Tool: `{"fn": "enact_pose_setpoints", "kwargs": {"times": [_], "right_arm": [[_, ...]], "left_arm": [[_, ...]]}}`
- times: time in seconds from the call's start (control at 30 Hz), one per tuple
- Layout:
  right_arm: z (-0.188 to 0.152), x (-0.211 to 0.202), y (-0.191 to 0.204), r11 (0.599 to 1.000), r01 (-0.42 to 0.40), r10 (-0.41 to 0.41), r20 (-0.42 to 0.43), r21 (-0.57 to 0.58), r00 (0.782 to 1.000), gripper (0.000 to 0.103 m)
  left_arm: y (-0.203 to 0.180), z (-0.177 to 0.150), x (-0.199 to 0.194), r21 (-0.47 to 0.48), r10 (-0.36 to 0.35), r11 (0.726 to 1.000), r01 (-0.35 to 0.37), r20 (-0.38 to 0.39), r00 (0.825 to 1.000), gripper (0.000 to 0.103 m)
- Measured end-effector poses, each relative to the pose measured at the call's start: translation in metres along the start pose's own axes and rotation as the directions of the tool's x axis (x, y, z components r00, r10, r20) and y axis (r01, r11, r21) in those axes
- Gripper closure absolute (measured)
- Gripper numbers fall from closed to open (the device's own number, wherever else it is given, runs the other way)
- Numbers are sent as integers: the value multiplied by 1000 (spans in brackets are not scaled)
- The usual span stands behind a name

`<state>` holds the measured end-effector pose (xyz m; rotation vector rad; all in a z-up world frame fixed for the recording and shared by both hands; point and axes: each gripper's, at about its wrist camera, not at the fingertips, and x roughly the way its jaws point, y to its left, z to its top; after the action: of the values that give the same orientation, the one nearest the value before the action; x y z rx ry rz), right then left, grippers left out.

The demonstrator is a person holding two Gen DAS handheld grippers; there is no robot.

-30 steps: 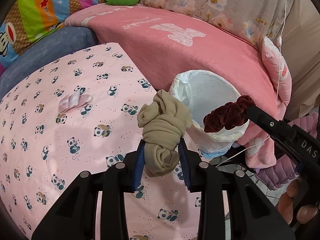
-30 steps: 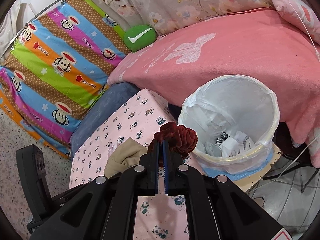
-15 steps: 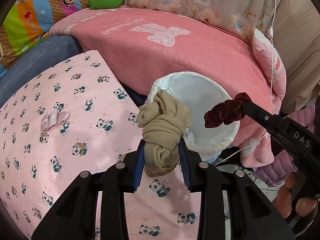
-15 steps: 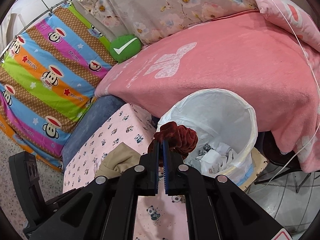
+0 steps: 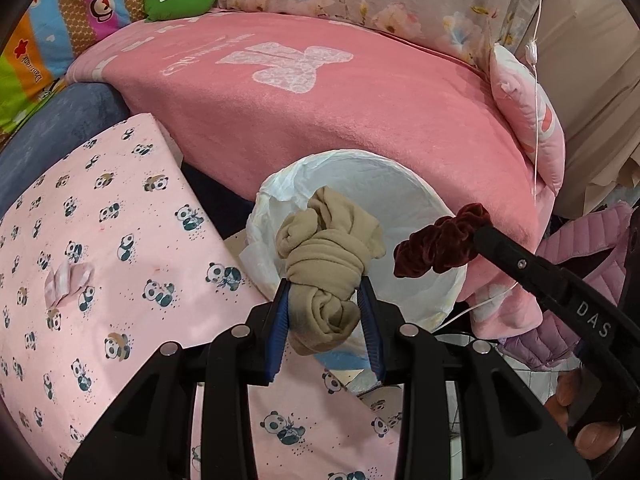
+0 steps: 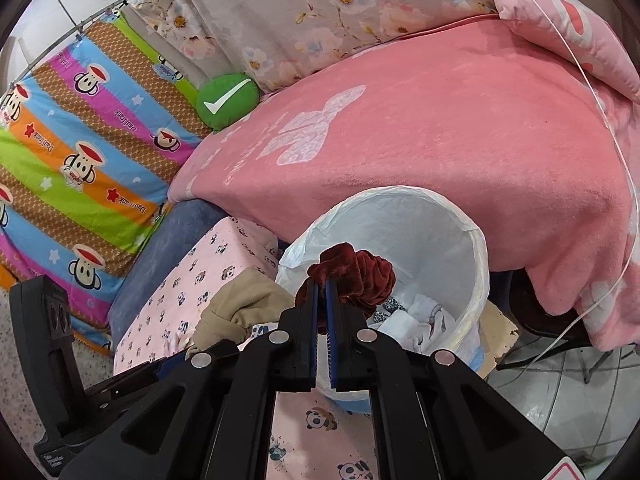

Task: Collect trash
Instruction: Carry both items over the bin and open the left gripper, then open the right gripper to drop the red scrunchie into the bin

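My left gripper (image 5: 323, 292) is shut on a knotted beige cloth (image 5: 326, 256) and holds it over the near rim of the white-lined trash bin (image 5: 424, 196). My right gripper (image 6: 322, 286) is shut on a dark red velvet scrunchie (image 6: 356, 270) and holds it above the bin's (image 6: 478, 256) left rim. The scrunchie (image 5: 440, 246) also shows in the left wrist view, over the bin's right side. The beige cloth (image 6: 240, 304) shows at lower left of the right wrist view. Crumpled paper (image 6: 420, 320) lies inside the bin.
A pink panda-print mattress (image 5: 100, 240) lies to the left with a small pink cloth (image 5: 66, 280) on it. A pink blanket-covered bed (image 5: 320, 92) rises behind the bin. A thin white cable (image 6: 616, 160) hangs at the right. Tiled floor (image 6: 560, 380) lies right of the bin.
Both grippers have moved toward the bin with their loads; the bin now sits closer and more centred in both views. Both stay shut.
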<state>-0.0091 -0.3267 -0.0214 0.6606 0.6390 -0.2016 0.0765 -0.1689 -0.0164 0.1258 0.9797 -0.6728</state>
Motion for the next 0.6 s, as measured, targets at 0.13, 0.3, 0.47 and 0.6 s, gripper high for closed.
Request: {"fn": "enact_pose_setpoints", "kwargs": {"times": [0.13,0.3,0.47,0.6], "right_arm": [[6,6,-5,1000,12,-12,-1,4,1000,97],[8,9,-6,1000,16,-16,0,6,1000,97],[7,17,-5,1000,14,-14,-12,5,1000,97],[5,21,-2,1000,21,-21,-31,-7,999,96]], "left_arm": [[-6,10,8,5,-17,1000,17,3,1000,68],[1,13,4,-21,36,999,-35,45,998,29],[17,9,5,-65,61,996,-59,28,998,29],[28,4,2,-92,72,993,-69,25,997,29]]}}
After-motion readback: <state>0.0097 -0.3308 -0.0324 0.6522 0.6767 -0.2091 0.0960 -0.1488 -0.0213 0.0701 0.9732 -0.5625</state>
